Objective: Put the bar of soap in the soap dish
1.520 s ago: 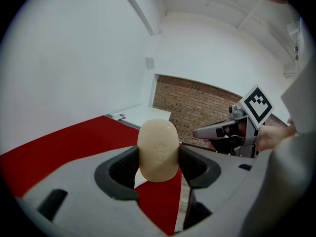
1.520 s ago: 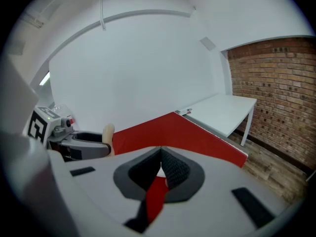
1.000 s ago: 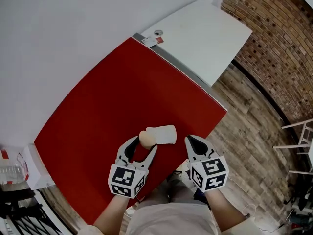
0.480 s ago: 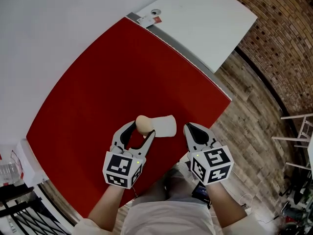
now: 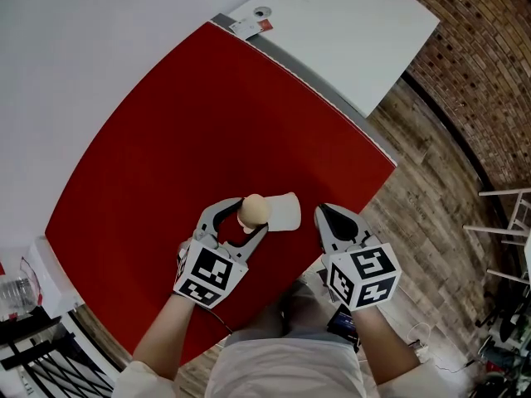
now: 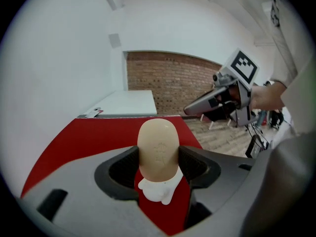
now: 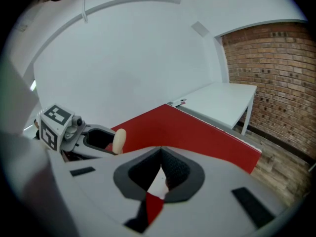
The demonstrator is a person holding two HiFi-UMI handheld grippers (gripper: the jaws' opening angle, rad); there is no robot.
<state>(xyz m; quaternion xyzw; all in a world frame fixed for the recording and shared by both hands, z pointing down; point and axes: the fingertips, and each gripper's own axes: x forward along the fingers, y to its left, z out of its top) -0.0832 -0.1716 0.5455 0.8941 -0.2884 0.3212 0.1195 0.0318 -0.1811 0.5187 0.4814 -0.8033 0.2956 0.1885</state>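
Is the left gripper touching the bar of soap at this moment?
Touching. In the left gripper view, the left gripper clamps the bar of soap between its pads, no gap.

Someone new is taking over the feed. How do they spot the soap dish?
Find the red table; by the edge nearest the person, between the left gripper and right gripper, lies the soap dish. It is the only white, flat, rounded piece on the red top, unlike the tan oval soap gripped by the left gripper.

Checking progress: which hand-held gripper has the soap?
The left hand-held gripper: its jaws clamp the beige soap bar, while the right hand-held gripper is shut, empty.
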